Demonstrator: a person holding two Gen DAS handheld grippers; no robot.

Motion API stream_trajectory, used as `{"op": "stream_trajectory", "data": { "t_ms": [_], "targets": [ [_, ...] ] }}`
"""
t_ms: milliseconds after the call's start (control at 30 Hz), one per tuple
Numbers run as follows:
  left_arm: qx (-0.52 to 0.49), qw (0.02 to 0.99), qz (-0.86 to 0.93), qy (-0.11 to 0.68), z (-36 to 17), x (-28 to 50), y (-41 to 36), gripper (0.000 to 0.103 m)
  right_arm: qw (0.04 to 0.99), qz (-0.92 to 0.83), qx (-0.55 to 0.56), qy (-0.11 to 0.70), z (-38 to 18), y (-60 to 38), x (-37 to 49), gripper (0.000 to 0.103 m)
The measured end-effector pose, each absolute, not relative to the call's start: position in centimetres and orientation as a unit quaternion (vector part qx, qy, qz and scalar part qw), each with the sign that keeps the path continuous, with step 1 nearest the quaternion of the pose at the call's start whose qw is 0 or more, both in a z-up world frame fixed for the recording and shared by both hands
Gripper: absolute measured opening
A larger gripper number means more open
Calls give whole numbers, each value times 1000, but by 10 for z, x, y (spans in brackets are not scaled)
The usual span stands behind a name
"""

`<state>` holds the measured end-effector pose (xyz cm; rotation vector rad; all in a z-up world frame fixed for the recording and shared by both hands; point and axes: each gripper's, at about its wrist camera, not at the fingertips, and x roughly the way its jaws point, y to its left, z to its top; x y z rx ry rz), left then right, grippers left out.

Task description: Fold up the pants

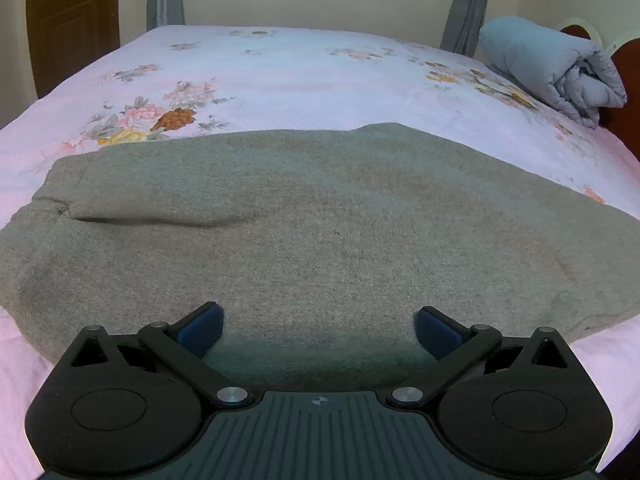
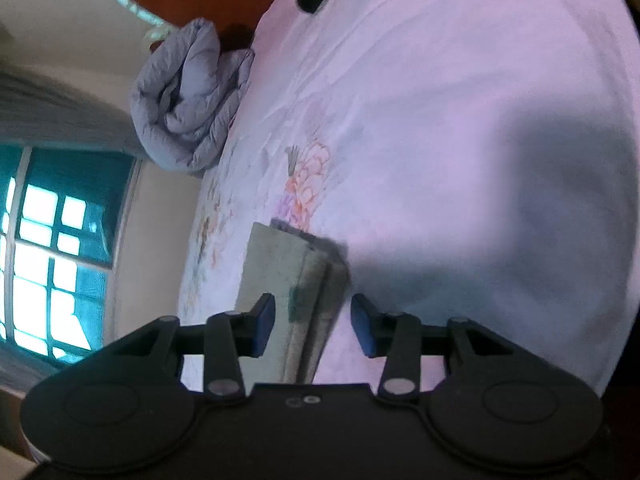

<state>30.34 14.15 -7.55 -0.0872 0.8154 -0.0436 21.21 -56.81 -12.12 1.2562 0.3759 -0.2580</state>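
Observation:
The grey-brown knit pants lie flat across the pink floral bed sheet, filling the lower middle of the left wrist view. My left gripper is open, with its blue pads over the near edge of the pants. In the right wrist view the camera is rolled sideways. The end of the pants shows as stacked layers, and it reaches between the blue pads of my right gripper, which is open. The pads do not touch the cloth.
A rolled grey-blue quilt lies at the far right of the bed by the wooden headboard; it also shows in the right wrist view. A wooden door stands far left. A window and curtains are behind the bed.

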Motion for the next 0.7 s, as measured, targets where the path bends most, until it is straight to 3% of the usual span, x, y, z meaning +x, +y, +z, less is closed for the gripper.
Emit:
{"op": "stream_trajectory", "data": {
  "t_ms": [67, 233, 433, 567, 700],
  "targets": [
    [-40, 917, -19, 397, -76, 304, 141, 103, 800, -122, 555, 195, -114, -570, 223, 7],
    [-37, 918, -18, 394, -77, 303, 139, 103, 852, -103, 489, 156, -73, -567, 222, 6],
    [-35, 919, -27, 391, -78, 300, 142, 103, 822, -130, 523, 185, -126, -575, 221, 4],
    [-39, 924, -25, 380, -71, 294, 148, 103, 831, -134, 508, 184, -111, -571, 211, 15],
    [-59, 944, 11, 326, -56, 275, 178, 103, 882, -139, 419, 163, -69, -556, 193, 15]
  ]
}}
